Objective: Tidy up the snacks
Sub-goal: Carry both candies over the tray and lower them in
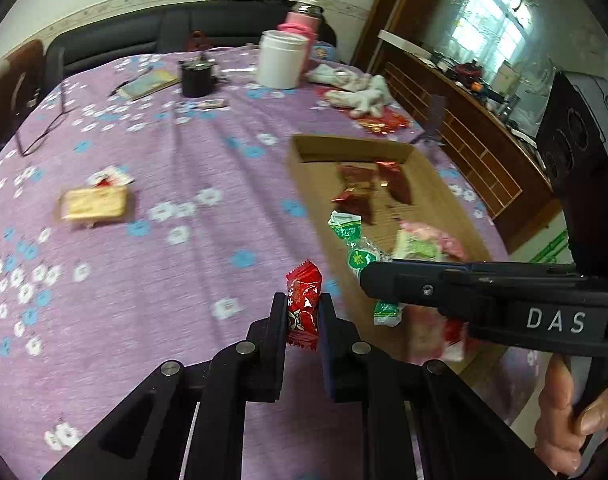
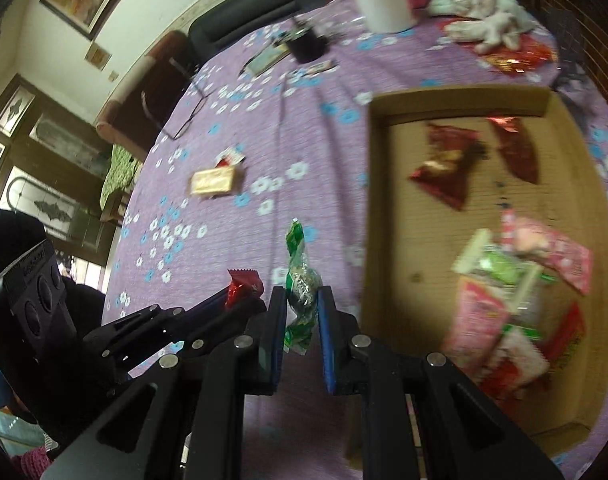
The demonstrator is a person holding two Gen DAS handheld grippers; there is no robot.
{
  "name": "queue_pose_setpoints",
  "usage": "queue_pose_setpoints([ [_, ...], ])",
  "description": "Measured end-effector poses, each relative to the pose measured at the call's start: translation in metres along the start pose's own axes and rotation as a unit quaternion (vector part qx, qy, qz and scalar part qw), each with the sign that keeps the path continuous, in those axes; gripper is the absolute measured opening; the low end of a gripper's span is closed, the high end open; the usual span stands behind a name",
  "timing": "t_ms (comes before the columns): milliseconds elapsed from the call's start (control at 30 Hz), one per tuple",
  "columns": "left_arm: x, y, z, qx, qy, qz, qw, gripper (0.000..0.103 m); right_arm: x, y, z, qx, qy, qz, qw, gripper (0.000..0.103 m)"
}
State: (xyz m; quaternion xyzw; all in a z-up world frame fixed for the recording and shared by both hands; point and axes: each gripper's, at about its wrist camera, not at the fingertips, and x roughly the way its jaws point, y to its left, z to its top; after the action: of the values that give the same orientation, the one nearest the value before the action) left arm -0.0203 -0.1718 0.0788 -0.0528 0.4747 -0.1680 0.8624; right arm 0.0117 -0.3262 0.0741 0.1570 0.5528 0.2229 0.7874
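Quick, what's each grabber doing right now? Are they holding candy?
Left gripper: closed on a red candy.
Right gripper: closed on a green candy.

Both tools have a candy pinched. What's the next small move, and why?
Probably carry the right tool rightward over the cardboard box and release there. Its green candy is firmly pinched, the box wall sits just beside it, and other snacks already lie inside. The left tool, holding the red candy, can follow.
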Motion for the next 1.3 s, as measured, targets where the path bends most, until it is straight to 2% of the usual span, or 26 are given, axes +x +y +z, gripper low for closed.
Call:
queue_pose_setpoints([
  [400, 0.040, -0.066, 0.015, 0.027, 0.019, -0.024, 0.9992, 0.014, -0.037, -0.081, -0.010, 0.054, -0.012, -0.029, 0.998, 0.015],
  [733, 0.073, -0.081, 0.015, 0.025, 0.039, -0.006, 0.9989, 0.014, -0.047, -0.132, -0.016, 0.083, -0.004, -0.048, 0.995, 0.015],
  [900, 0.083, -0.082, 0.017, 0.028, 0.044, 0.015, 0.9985, 0.014, -0.046, -0.141, -0.016, 0.087, 0.000, -0.050, 0.995, 0.015],
  [1300, 0.093, -0.084, 0.017, 0.046, 0.050, 0.035, 0.9971, 0.014, -0.032, -0.144, -0.008, 0.088, 0.012, -0.056, 0.994, 0.015],
])
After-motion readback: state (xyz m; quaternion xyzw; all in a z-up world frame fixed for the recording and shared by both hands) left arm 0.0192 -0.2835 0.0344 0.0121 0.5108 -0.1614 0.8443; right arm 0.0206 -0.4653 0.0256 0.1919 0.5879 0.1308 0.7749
